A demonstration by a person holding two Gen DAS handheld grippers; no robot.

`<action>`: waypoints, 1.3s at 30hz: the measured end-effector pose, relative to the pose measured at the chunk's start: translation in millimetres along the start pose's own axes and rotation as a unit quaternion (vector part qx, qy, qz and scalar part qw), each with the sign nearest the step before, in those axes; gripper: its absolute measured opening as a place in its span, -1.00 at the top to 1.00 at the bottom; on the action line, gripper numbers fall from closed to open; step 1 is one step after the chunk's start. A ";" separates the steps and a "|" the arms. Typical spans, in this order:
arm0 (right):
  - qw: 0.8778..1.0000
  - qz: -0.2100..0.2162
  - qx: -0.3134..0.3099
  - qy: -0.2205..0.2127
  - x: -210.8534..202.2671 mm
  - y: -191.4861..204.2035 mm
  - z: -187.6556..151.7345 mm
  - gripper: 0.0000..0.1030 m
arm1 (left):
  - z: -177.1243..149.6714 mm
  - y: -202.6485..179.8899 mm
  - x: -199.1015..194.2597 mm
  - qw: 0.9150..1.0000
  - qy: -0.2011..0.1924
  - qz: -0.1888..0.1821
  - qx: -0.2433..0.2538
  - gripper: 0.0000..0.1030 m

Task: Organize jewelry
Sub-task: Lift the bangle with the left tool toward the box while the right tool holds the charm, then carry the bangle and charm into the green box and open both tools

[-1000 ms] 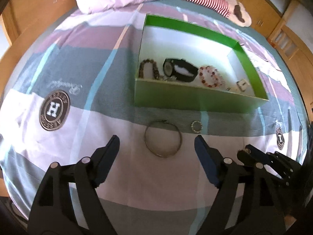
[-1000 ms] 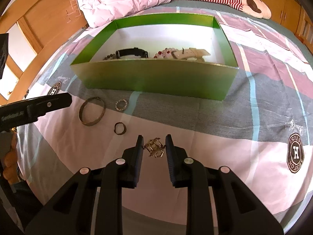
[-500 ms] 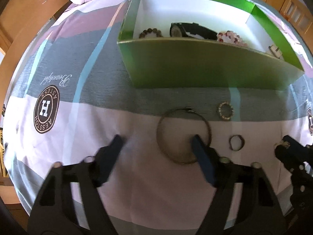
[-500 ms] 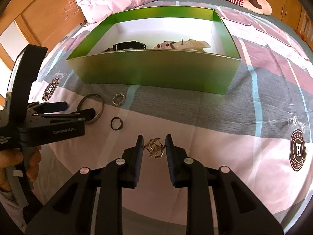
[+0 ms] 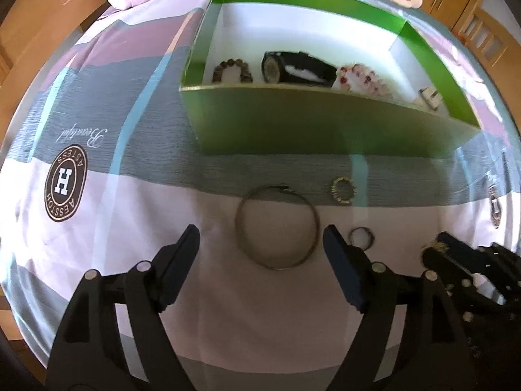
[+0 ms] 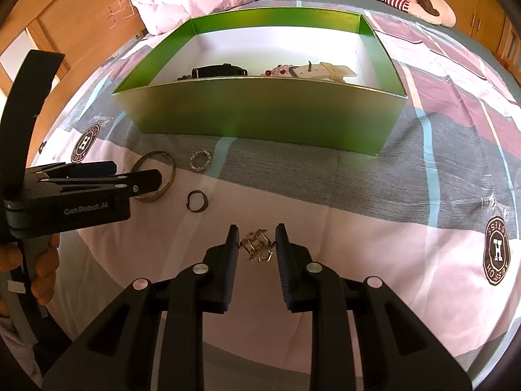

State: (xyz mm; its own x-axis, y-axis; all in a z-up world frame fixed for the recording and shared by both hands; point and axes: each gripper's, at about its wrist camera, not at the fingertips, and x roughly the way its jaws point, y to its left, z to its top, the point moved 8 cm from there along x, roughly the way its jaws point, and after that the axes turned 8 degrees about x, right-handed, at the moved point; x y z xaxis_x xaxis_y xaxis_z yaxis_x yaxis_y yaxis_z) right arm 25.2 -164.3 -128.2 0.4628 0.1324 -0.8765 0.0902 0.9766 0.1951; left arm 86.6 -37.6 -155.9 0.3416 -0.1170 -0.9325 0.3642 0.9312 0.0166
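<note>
**A:** so what's the jewelry looking like? I count a big thin metal bangle (image 5: 277, 227) flat on the bedspread (image 5: 107, 215), a small beaded ring (image 5: 342, 190) to its far right, and a plain dark ring (image 5: 360, 238) nearer, just right of the bangle

**B:** yep, plus a little gold tangle of links, call it the gold clasp piece (image 6: 257, 245), between the fingers of the right gripper (image 6: 256, 244). Jaws are nearly closed around it but I can't tell if they're actually pinching it. The green box (image 6: 260, 117) further back already has a black watch (image 5: 298, 66), a brown bead bracelet (image 5: 232, 71), a red and pink bead bracelet (image 5: 358, 76) and a cream strap (image 6: 325, 71)

**A:** and the left gripper (image 5: 262, 239)?

**B:** wide open, nothing in it, fingers either side of the bangle's near half. Half a second ago its right finger sat over the inside of the bangle, now it's outside the rim. The right one looks the same as before
</note>
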 end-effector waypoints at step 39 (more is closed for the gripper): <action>0.997 0.034 0.013 -0.062 -42.2 -1.6 35.6 0.53 | 40.3 -14.9 -69.9 0.991 -0.121 -0.049 0.007 -0.15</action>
State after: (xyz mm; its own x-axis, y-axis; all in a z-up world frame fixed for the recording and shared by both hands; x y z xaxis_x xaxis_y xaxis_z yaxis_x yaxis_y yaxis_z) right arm 36.9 -177.5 -75.9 0.5741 0.1755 -0.7998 0.0761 0.9611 0.2654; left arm 92.2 -57.2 -76.4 0.5016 -0.2882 -0.8157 0.4172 0.9066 -0.0638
